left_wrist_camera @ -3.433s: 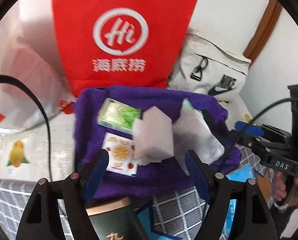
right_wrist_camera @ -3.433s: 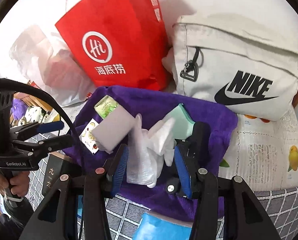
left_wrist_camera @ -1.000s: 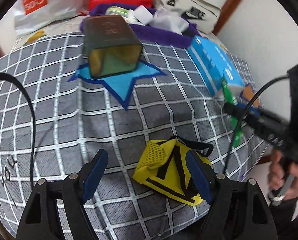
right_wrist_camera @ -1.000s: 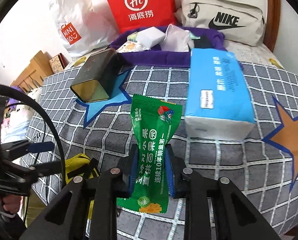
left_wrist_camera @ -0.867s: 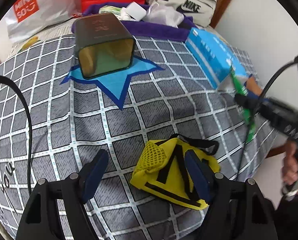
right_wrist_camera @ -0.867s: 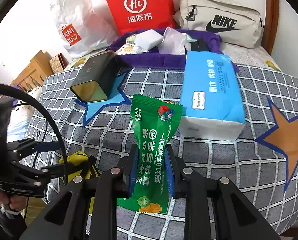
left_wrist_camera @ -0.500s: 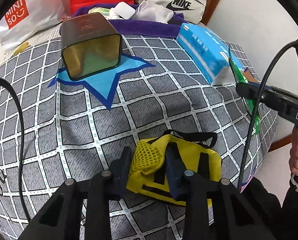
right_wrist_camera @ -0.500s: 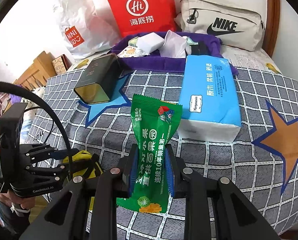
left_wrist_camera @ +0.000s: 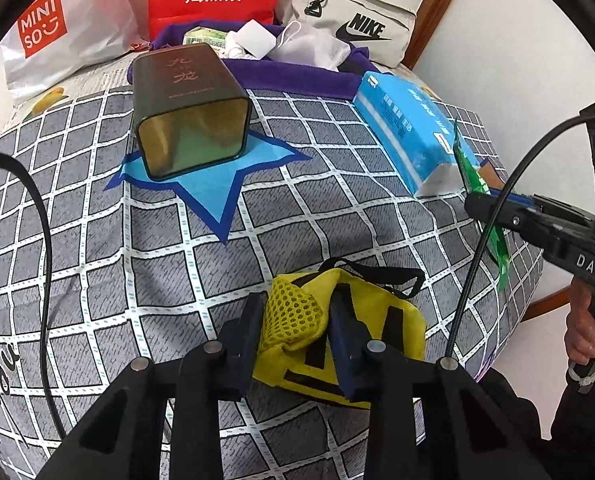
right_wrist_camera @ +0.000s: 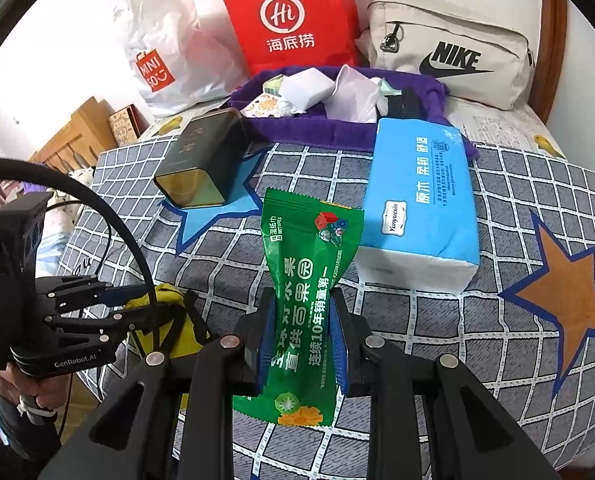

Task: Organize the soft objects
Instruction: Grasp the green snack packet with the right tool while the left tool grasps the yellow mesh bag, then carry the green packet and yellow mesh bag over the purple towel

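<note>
My left gripper (left_wrist_camera: 295,312) is shut on the mesh corner of a yellow pouch (left_wrist_camera: 381,320) with black straps, at the near edge of the checked bedspread (left_wrist_camera: 97,240). My right gripper (right_wrist_camera: 303,312) is shut on a green wet-wipes packet (right_wrist_camera: 309,264) and holds it upright above the bed. The packet also shows in the left wrist view (left_wrist_camera: 477,184), and the pouch shows in the right wrist view (right_wrist_camera: 169,296). A purple towel (right_wrist_camera: 317,128) at the bed's far side holds several soft packets and tissues.
A dark tin box (left_wrist_camera: 185,108) lies on a blue star. A blue tissue pack (right_wrist_camera: 421,200) lies to its right. Behind the towel stand a red bag (right_wrist_camera: 293,16), a white Miniso bag (right_wrist_camera: 157,52) and a beige Nike bag (right_wrist_camera: 453,52).
My left gripper has closed on the yellow pouch's mesh corner; a second ago it was open around it. My right gripper still holds the green packet, almost unmoved.
</note>
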